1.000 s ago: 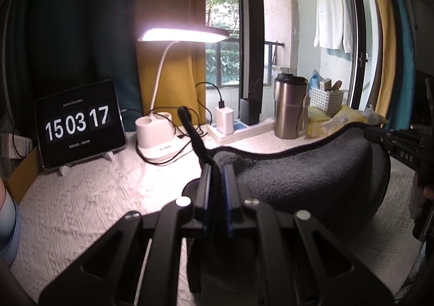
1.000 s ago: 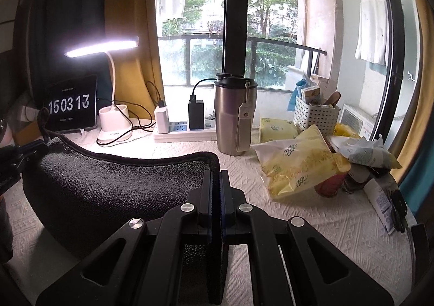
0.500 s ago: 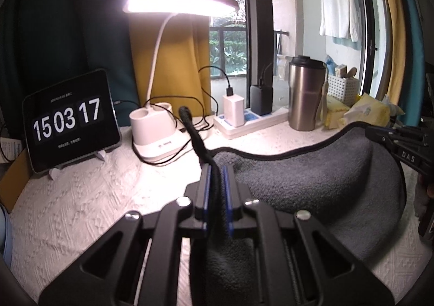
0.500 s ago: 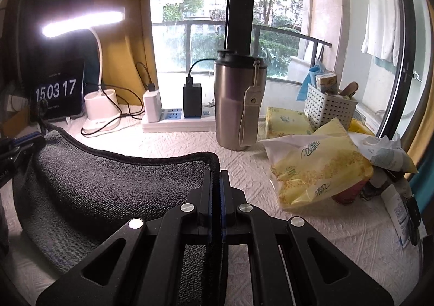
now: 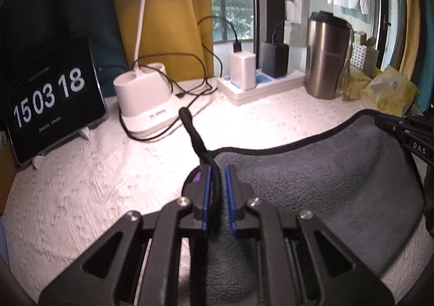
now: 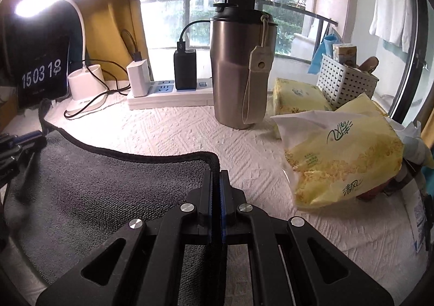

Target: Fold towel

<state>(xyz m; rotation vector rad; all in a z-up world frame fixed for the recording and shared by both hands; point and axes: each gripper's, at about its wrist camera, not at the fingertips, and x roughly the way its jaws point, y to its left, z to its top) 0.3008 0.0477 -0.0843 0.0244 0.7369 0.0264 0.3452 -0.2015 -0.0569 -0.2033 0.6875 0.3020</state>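
Dark grey terry towel with black piped edge lies spread on the white textured table cover, far edge draped in a shallow curve between the two grippers.

Left gripper: blue-padded jaws slightly parted, the towel's black corner edge running between them. A twisted tail of the piping sticks up and forward past the fingertips. Pads look close to the fabric but a small gap shows on both sides, so grip looks loose. Can't tell if it's actually clamping.

Right gripper: jaws pressed together, no visible gap, pinching the towel's near right corner right at the piping. In the left wrist view the right gripper's black tip sits on the towel's far right corner.

Background, along the back of the table:
- black tablet clock reading 15 03 18, far left
- white desk lamp base with black cable looped in front
- white power strip with a white charger and a black charger plugged in
- stainless steel tumbler with black lid just right of the strip
- yellow tissue packs and a white plastic basket to the right, clear of the towel
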